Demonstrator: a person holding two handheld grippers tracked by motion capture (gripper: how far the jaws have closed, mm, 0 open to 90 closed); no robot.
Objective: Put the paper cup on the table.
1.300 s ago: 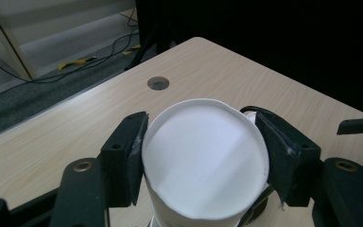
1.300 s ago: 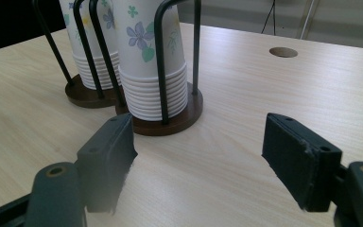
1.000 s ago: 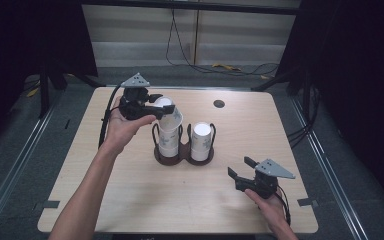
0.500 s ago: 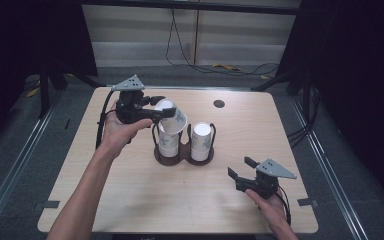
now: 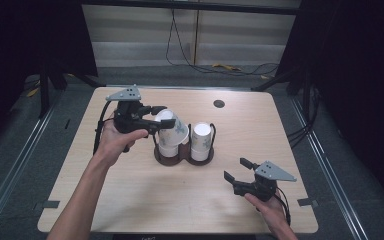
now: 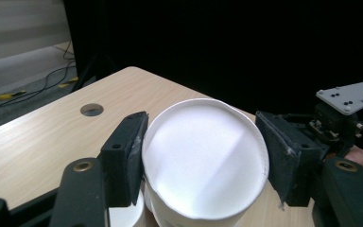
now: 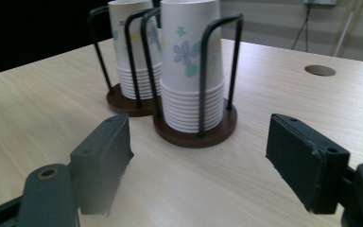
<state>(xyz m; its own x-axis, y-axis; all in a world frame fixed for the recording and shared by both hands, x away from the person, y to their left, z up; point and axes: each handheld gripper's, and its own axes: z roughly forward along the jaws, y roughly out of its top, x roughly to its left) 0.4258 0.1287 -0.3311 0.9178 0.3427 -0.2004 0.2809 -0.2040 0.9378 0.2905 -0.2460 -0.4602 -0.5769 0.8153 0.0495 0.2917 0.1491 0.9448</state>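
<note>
The paper cup [image 5: 172, 129] is pinched tight by the left gripper [image 5: 156, 118] and has been tipped sideways above the left stack in the cup holder [image 5: 182, 156], so it looks nearly pulled free. The right gripper [image 5: 236, 170], near the table's front edge, has just been opened wider and nothing is held in it.

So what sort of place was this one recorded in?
Probably a lab or studio recording rig, not a home: a bare light wooden table with a round cable hole, black curtains on both sides, and loose cables on the grey floor behind.
</note>
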